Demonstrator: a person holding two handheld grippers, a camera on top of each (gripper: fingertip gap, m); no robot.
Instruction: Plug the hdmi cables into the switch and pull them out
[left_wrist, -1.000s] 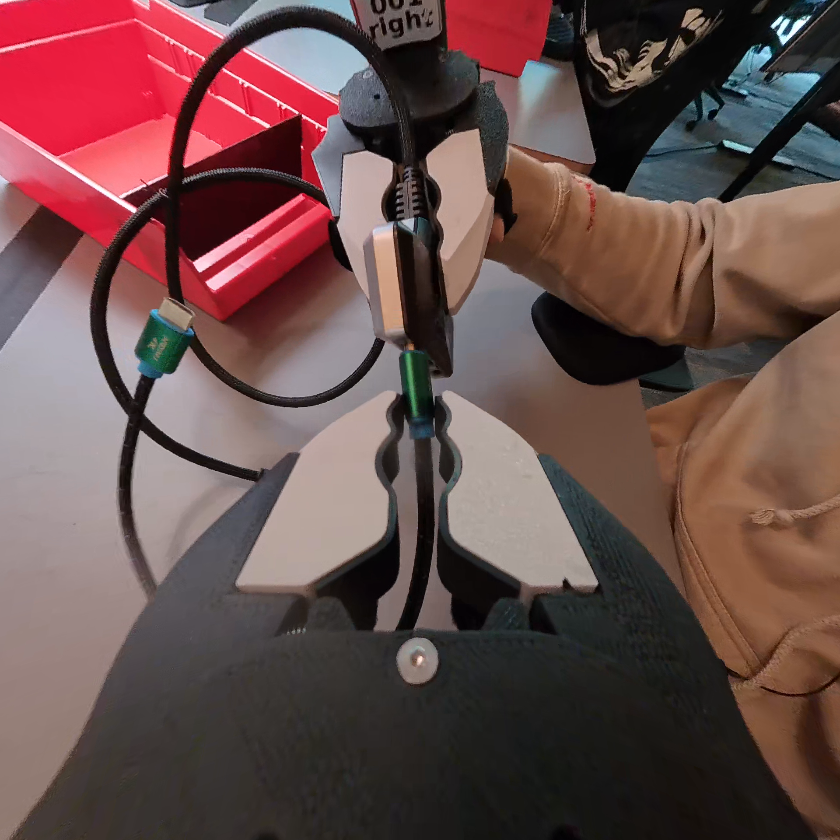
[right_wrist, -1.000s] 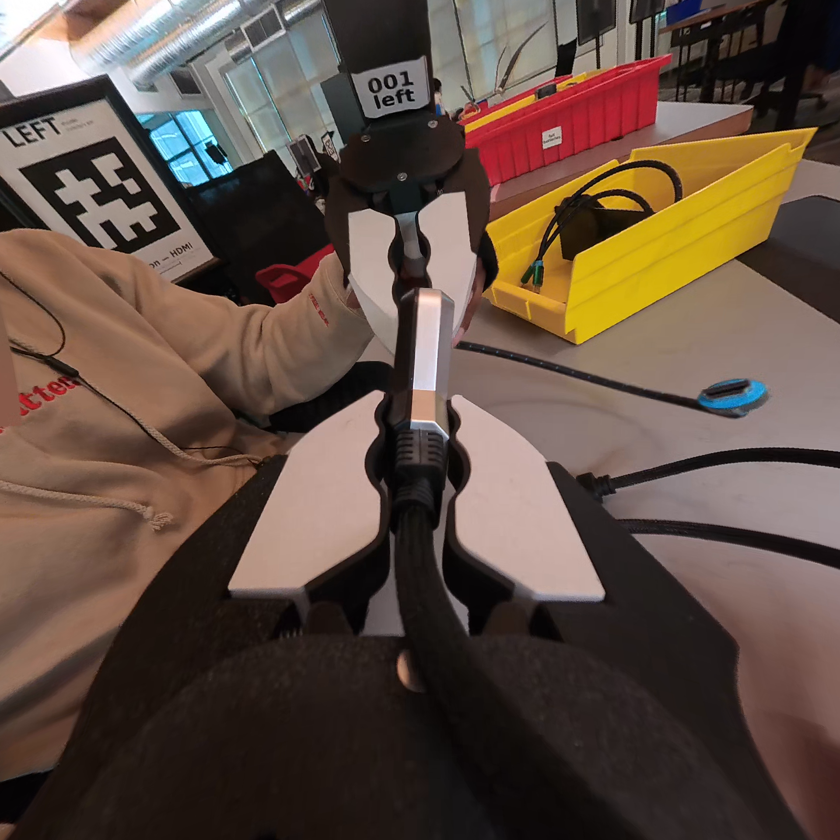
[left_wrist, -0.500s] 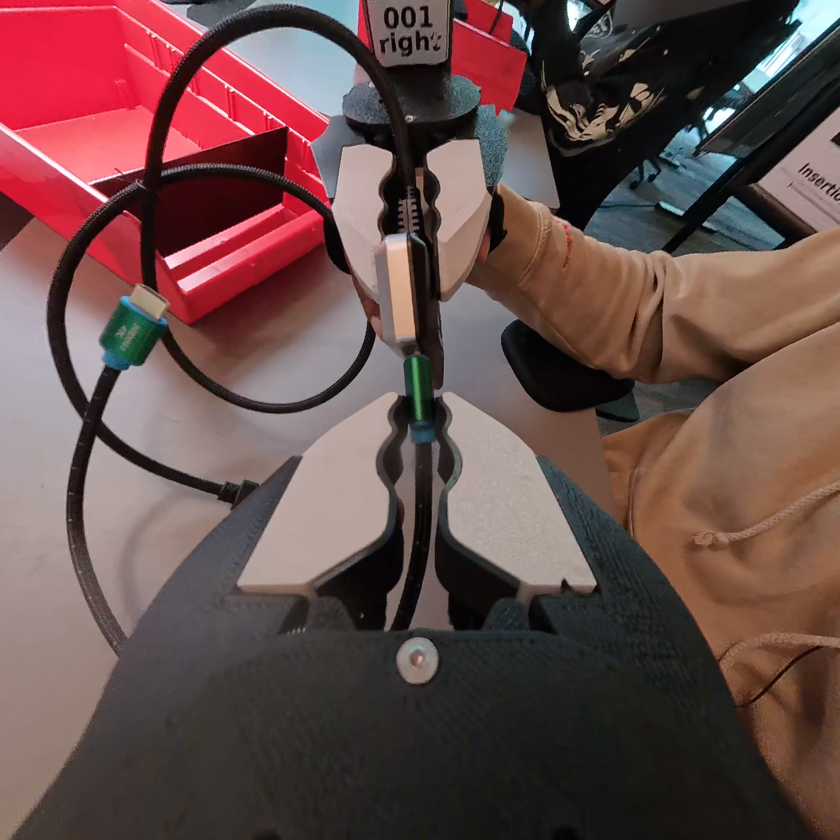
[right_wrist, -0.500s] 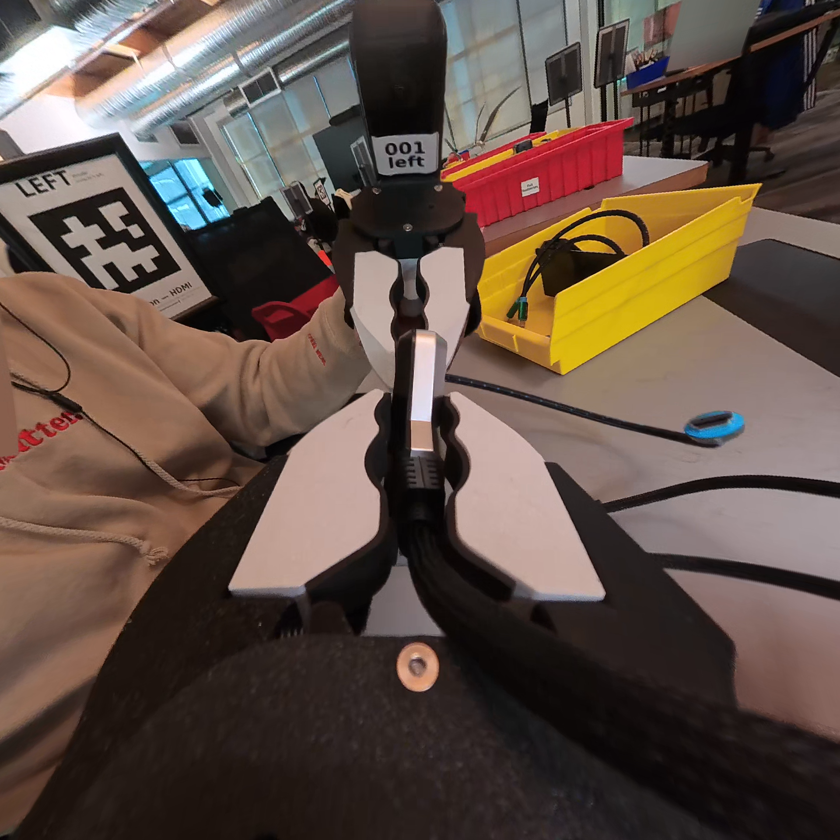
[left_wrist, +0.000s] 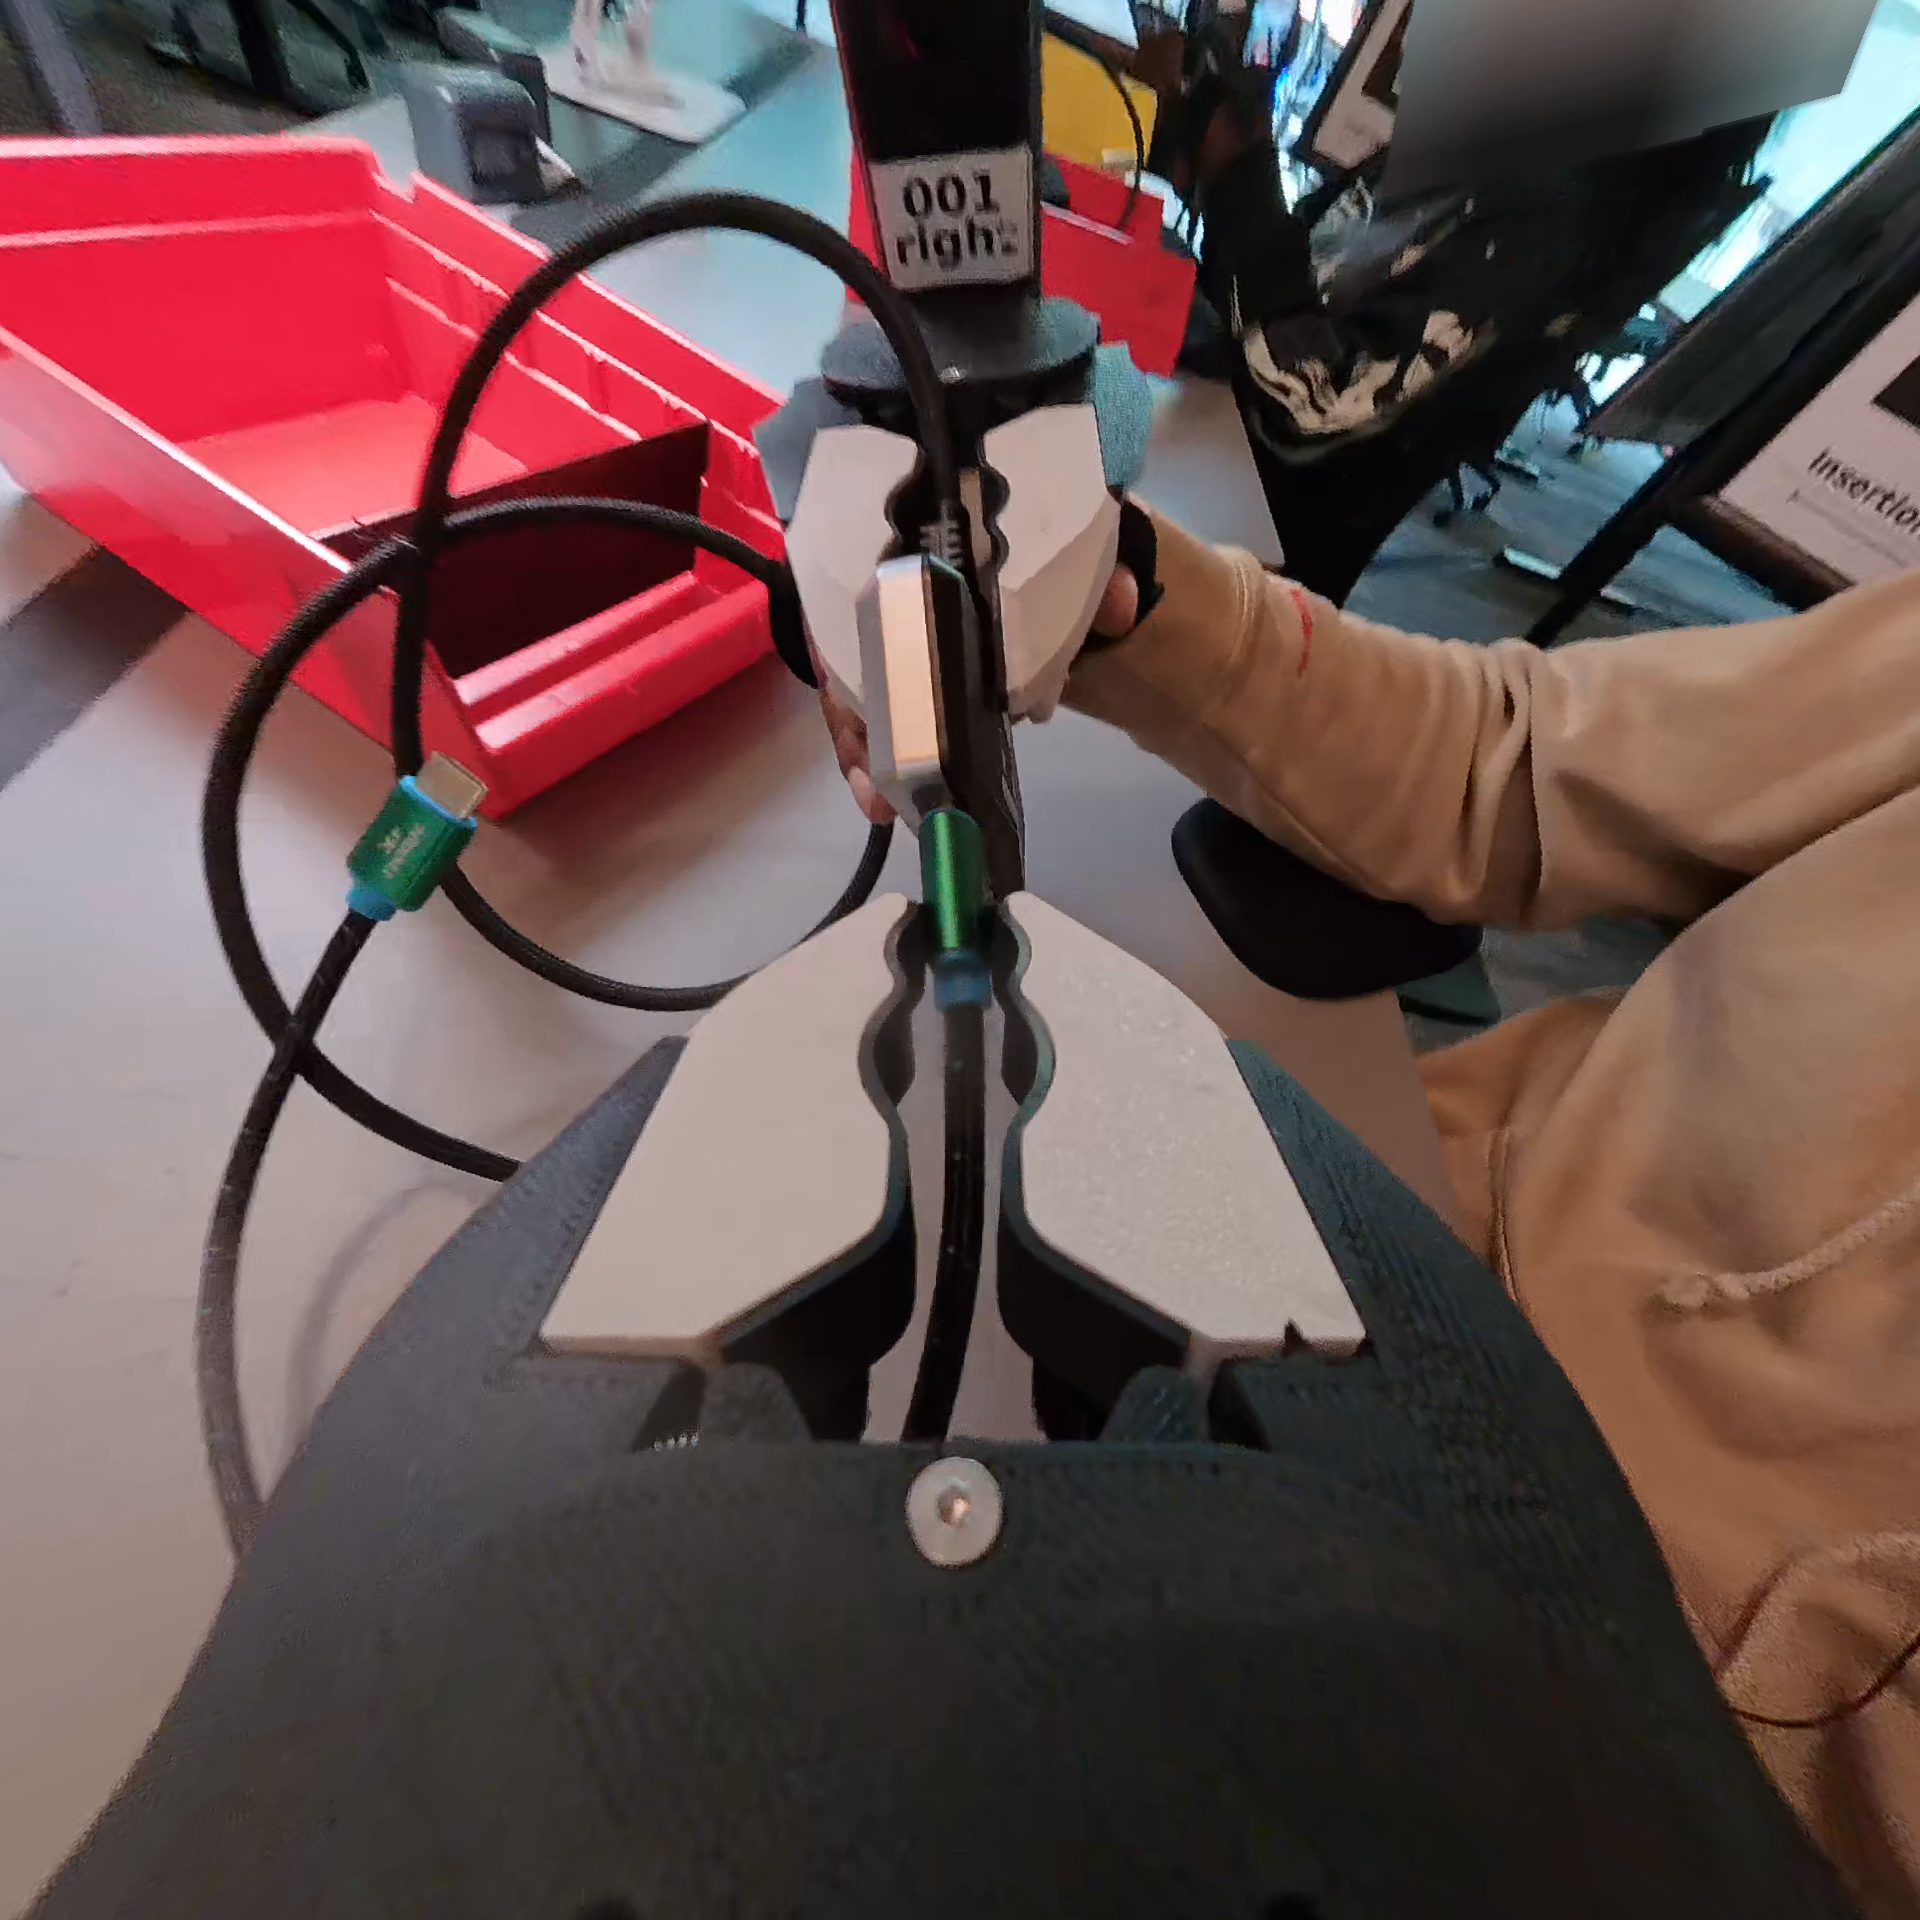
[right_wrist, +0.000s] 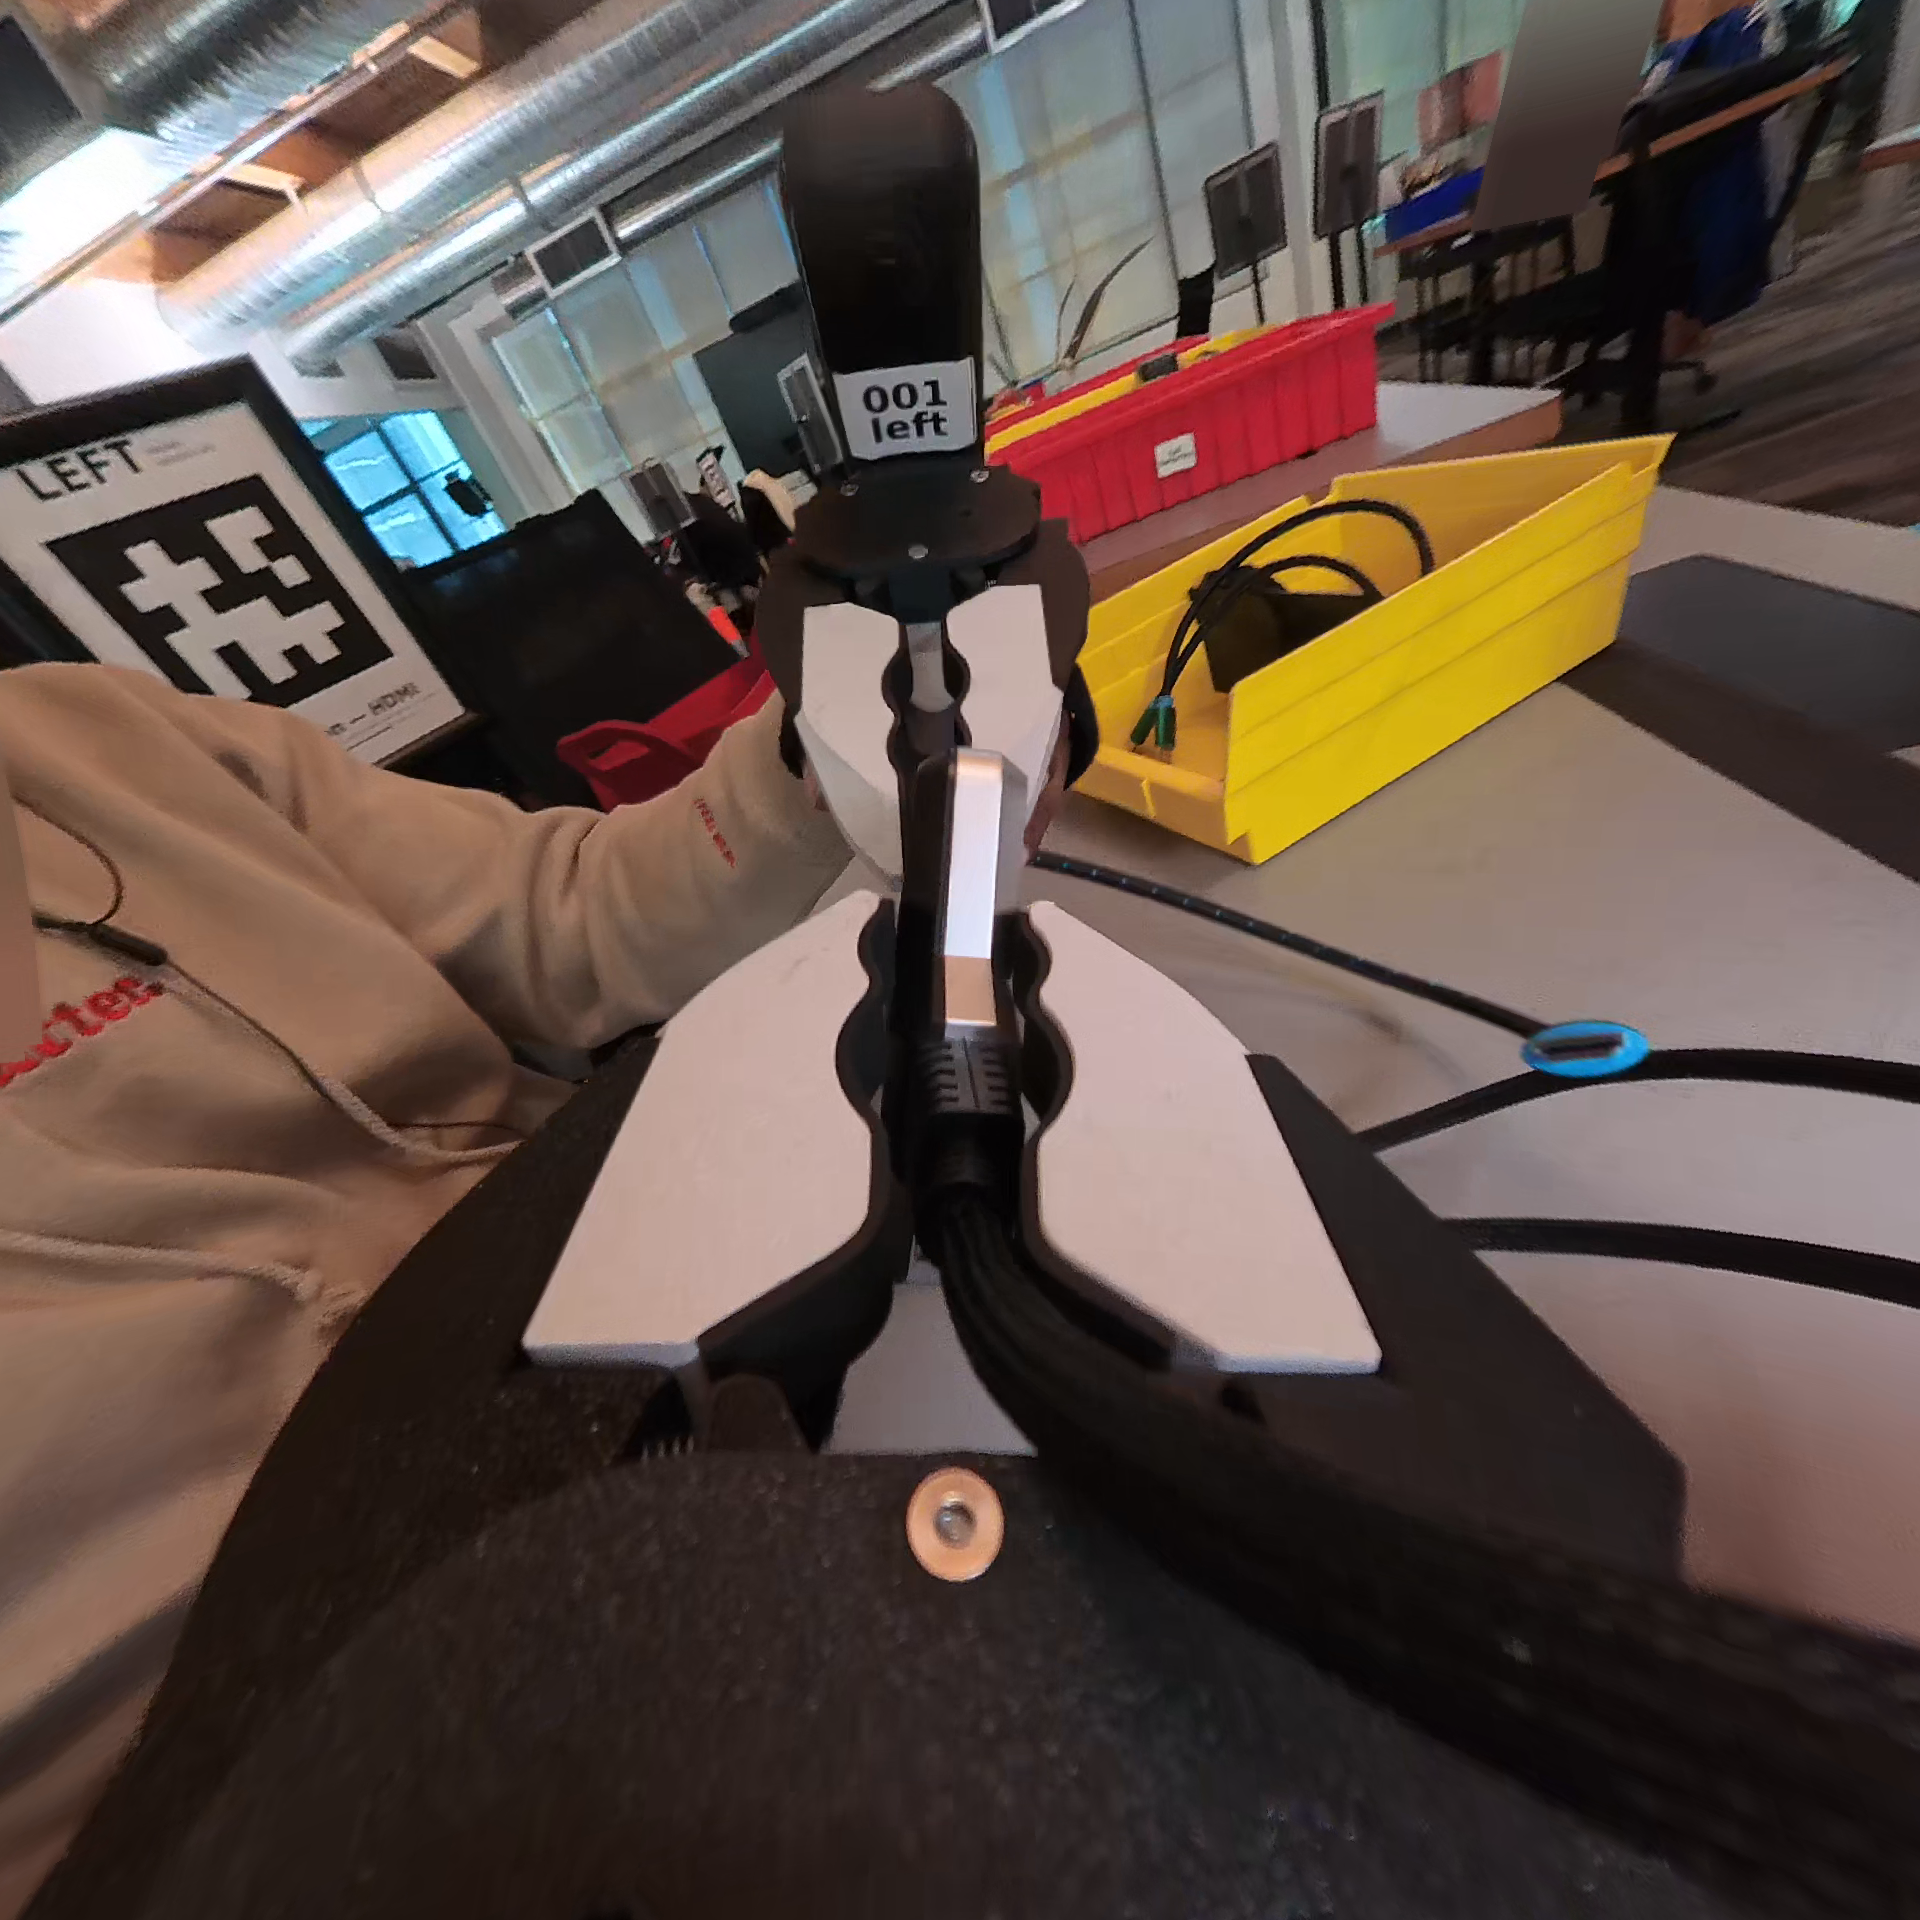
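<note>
My left gripper (left_wrist: 954, 920) is shut on a green HDMI plug (left_wrist: 951, 883) with a blue collar and a black braided cable. The plug's tip meets the lower edge of the silver and black switch (left_wrist: 920, 675). My right gripper (right_wrist: 956, 925) is shut on that switch (right_wrist: 971, 883) and holds it upright above the table; its thick black cable runs back between the fingers. The two grippers face each other, and each shows in the other's view: the right gripper (left_wrist: 951, 582) and the left gripper (right_wrist: 925, 748). A second green plug (left_wrist: 416, 831) lies loose on the table at the left.
A red bin (left_wrist: 312, 416) stands at the back left. A yellow bin (right_wrist: 1403, 644) with more cables stands beyond the switch on the right. A blue-collared plug (right_wrist: 1581, 1044) and black cables lie on the grey table. A person's beige sleeves are close by. My right fingertips sit around 4 centimeters from my left ones.
Both grippers have tilted up slightly and the views have shifted. The switch and the green plug stay pressed together, both still gripped.
</note>
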